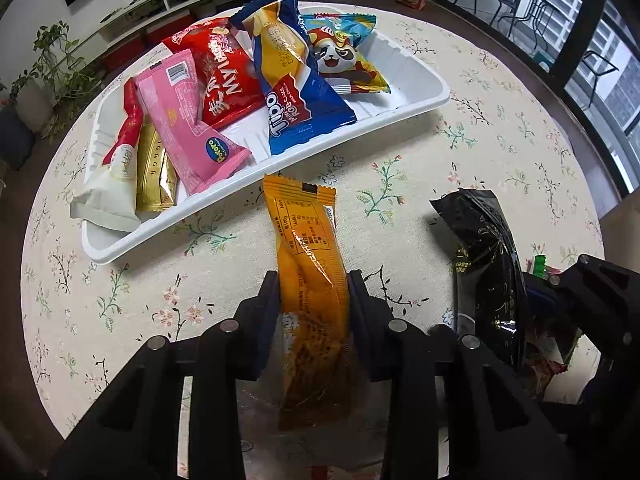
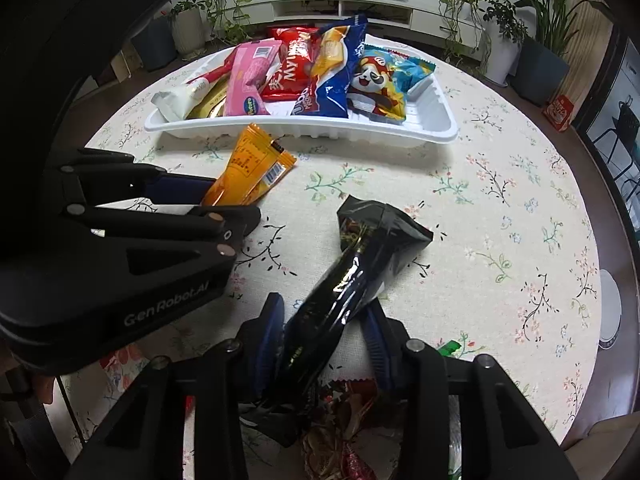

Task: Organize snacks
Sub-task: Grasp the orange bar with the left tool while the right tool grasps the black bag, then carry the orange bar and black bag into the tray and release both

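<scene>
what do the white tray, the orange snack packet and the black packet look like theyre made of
White tray: thin moulded plastic, likely matte, judging by its ribbed walls. Orange snack packet: glossy plastic film with creases, glare and a crimped end. Black packet: shiny film, maybe foil-lined, with sharp highlights.

Orange packet (image 1: pixel 310 276), floral tablecloth (image 1: pixel 460 168)

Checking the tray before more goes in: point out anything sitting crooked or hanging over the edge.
The blue Tipo packet stands tilted, propped on the other snacks rather than flat in the white tray. The cream packet overhangs the tray's near left rim. The rest overlap loosely; nothing looks torn or spilled.
</scene>
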Motion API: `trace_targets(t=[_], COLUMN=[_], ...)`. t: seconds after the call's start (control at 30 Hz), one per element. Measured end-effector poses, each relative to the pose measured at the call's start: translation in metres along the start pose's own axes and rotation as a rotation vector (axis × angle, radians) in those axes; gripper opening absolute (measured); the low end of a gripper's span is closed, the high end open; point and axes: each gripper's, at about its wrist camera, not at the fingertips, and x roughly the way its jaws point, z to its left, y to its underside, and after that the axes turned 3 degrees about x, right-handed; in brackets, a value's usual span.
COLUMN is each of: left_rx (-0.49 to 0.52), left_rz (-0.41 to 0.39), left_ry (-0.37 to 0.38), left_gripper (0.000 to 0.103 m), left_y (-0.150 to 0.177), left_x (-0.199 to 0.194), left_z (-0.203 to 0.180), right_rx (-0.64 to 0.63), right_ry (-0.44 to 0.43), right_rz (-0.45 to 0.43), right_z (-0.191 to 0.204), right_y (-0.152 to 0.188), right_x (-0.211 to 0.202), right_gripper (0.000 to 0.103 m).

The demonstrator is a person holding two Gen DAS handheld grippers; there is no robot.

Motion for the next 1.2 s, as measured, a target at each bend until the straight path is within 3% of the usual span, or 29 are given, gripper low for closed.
trace_targets(t=[0.17, 0.4, 0.7, 1.07, 1.2], left_rx=[0.028, 0.062, -0.023, -0.233, -0.304], left_rz=[0.009, 0.0, -0.034, -0.139, -0.182], left_ry=[-0.016, -0.018, 0.066, 0.339, 0.402], left_gripper=[0.031, 0.023, 0.016, 0.016, 0.016], left_y=[0.003, 0.012, 0.034, 0.067, 0.077], left_x=[-0.005, -0.008, -0.021, -0.056, -0.071], left_z=[-0.002, -0.005, 0.014, 0.059, 0.08], right_rx=[-0.017, -0.069, 0.032, 0.165, 0.209], right_ry=[0.01, 0.008, -0.118, -0.313, -0.353], right_rz=[0.011, 0.017, 0.026, -0.002, -0.02], right_z=[0.003, 0.016, 0.001, -0.028, -0.046], right_y=[-0.002, -0.002, 0.001, -0.005, -0.009], right_x=[0.001, 0.001, -0.005, -0.031, -0.043], right_gripper=[0.042, 0.023, 0.021, 0.02, 0.02])
